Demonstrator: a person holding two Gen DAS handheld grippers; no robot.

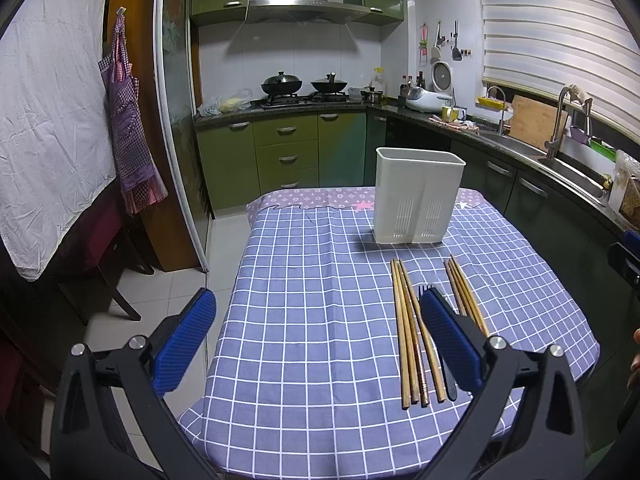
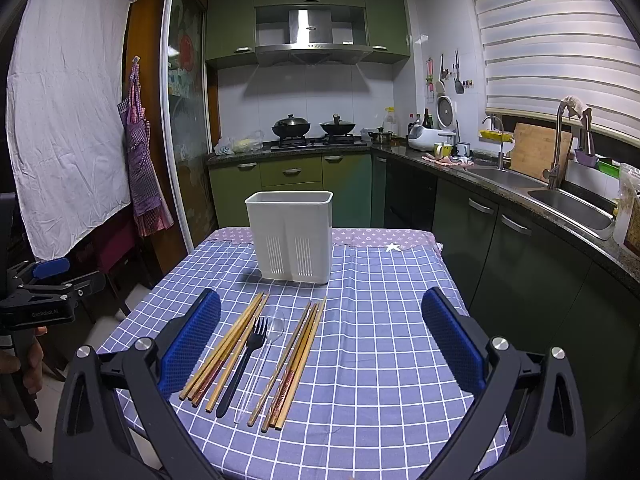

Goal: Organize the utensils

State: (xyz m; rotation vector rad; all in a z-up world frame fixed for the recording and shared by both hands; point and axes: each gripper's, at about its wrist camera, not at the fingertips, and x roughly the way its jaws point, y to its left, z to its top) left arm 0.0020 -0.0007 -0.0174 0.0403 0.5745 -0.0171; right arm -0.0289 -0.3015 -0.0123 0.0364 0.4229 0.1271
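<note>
So I'm looking at a small table (image 2: 380,320) covered in a blue-purple checked cloth with white grid lines, with a strip of lilac patterned fabric along its far edge. It sits in a kitchen with green cabinets; there are two black woks on the hob in the upper middle of both views, a steel hood above them, a sink and slatted blind along the right side, and a checked apron hanging by a white sheet on the left.

My left gripper (image 1: 318,340) hovers over the near left part of the table, jaws spread wide with nothing between them; its right finger overlaps the utensils in the lower middle of its view. My right gripper (image 2: 320,344) is also wide open and empty, framing the utensils between its fingers. At the left edge of the right view I can see the left gripper from the side, with a hand wrapped round its handle.

The utensils lie flat in a row in front of a white plastic holder (image 2: 290,236), which stands upright toward the far edge, boxy with rounded corners and slotted vents low on its front. There's a bundle of wooden chopsticks (image 2: 224,354), then a black plastic fork (image 2: 246,356), a clear plastic spoon (image 2: 268,344) and a second chopstick bundle (image 2: 296,360). The gripper pads are blue and textured, on black frames.
</note>
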